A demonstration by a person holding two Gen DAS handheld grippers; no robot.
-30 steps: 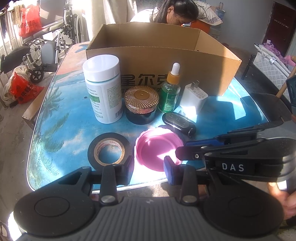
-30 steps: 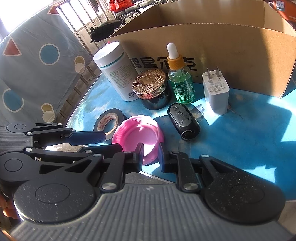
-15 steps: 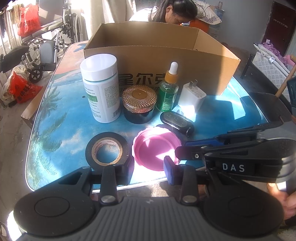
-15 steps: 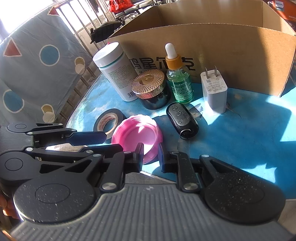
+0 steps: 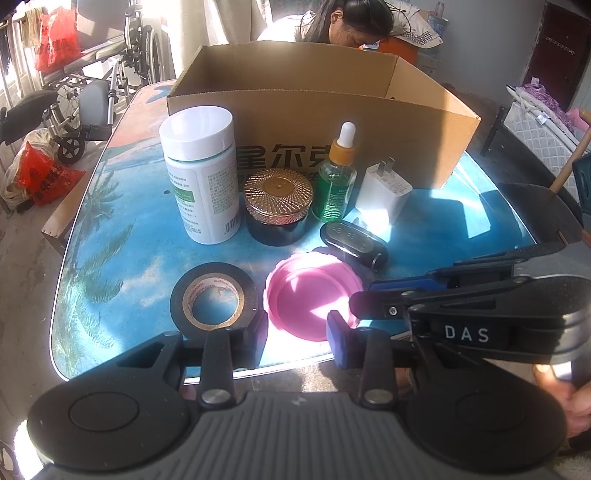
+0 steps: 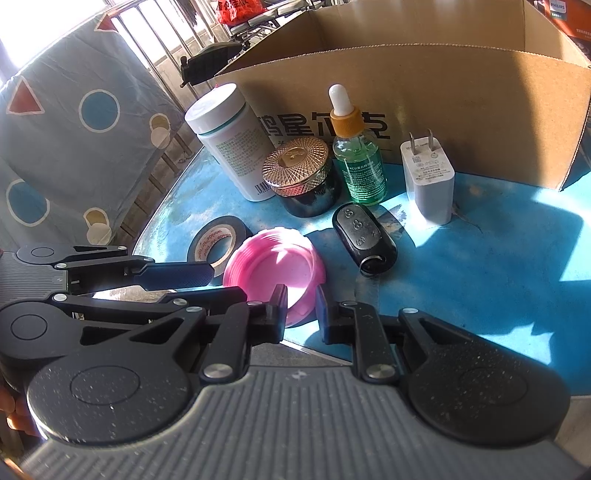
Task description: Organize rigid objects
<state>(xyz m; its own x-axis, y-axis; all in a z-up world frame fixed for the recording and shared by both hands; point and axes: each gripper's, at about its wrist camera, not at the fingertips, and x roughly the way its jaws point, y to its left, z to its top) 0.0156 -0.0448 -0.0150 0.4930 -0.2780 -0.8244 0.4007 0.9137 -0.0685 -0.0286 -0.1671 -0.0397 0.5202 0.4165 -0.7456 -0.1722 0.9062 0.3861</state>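
Both grippers hover unmoved at the table's (image 5: 122, 251) near edge: left gripper (image 5: 297, 334) slightly parted and empty, right gripper (image 6: 301, 308) closed on nothing. Tape (image 5: 213, 297), pink lid (image 5: 310, 295), key fob (image 5: 352, 245) and bottles stay before the box (image 5: 314, 122).

Both point steeply downward: the left hand-held gripper (image 5: 297, 334) slightly parted and empty, the right hand-held gripper (image 6: 300, 308) nearly closed.

Right gripper (image 5: 465, 332), white lettering: you read "DAS".
Orange carton (image 6: 565, 14) behind cardboard box (image 6: 443, 96): "PHILIPS".
Cardboard box front: Chinese characters, partly hidden.
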